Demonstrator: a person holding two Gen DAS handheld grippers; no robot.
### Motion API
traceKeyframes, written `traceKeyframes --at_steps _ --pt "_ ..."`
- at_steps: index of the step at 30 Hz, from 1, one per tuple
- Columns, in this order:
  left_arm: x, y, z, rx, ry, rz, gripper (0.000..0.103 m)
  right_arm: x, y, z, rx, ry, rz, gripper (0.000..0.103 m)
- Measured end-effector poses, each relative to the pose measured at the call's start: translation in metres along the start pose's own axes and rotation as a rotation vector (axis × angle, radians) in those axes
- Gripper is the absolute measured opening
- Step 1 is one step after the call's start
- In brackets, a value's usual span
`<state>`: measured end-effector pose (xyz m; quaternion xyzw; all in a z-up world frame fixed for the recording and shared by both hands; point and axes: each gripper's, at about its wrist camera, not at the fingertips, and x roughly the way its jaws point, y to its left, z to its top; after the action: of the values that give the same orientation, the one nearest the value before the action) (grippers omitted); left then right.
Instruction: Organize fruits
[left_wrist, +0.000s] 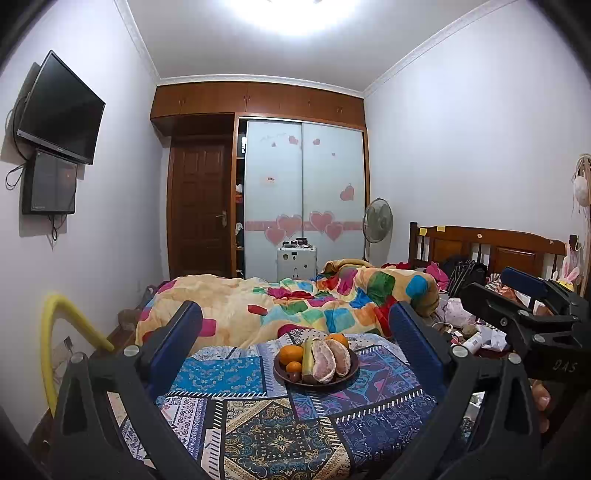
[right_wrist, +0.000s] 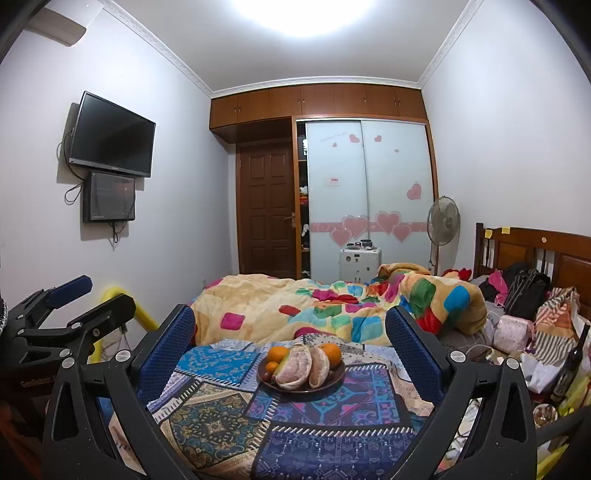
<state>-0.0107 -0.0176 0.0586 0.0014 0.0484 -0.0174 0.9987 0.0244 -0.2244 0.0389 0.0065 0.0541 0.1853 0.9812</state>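
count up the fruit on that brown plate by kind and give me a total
On the brown plate:
Oranges: 3 (two large, one small)
Peeled pomelo pieces: 2
Banana: 1
Small dark fruit at the front rim: 1, kind unclear
Total: 7 visible; more may be hidden behind.

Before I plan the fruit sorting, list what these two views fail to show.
- Dark round plate of fruit: small dark items at its front are too small to identify in both views.
- Yellow-green banana: mostly hidden behind the peeled pink pomelo segments in the right wrist view.
- Patterned blue patchwork cloth: near edge covered by the open left hand-held gripper and open right hand-held gripper.
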Motion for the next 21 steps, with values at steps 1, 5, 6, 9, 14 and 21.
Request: traceKeyframes --at_steps 1,5,6,9,14,21 --pt "0.0001 0.0 0.0001 0.0 0.0 0.0 0.102 0.0 0.0 0.0 0.0 0.0 0.001 0.103" --pt "0.0007 0.0006 -0.0003 -0.002 0.003 -0.001 0.102 0.0001 0.0013 -0.0004 0.005 0.004 0.004 0.103" --pt "0.0013 0.0008 -0.0007 -0.003 0.003 -0.001 0.102 0.0009 0.0023 -0.0006 0.006 0.005 0.004 0.103" --pt "0.0016 0.0006 -0.0008 -0.002 0.004 -0.001 0.103 0.001 0.0024 -0.0005 0.006 0.006 0.004 0.103" --pt "0.003 -0.0003 -0.0014 0.0 0.005 -0.002 0.102 0.0007 0.0025 -0.0002 0.007 0.006 0.005 0.103" --pt "0.0047 0.0 -0.003 0.001 0.008 -0.002 0.102 0.0025 0.0044 -0.0011 0.008 0.009 0.008 0.103"
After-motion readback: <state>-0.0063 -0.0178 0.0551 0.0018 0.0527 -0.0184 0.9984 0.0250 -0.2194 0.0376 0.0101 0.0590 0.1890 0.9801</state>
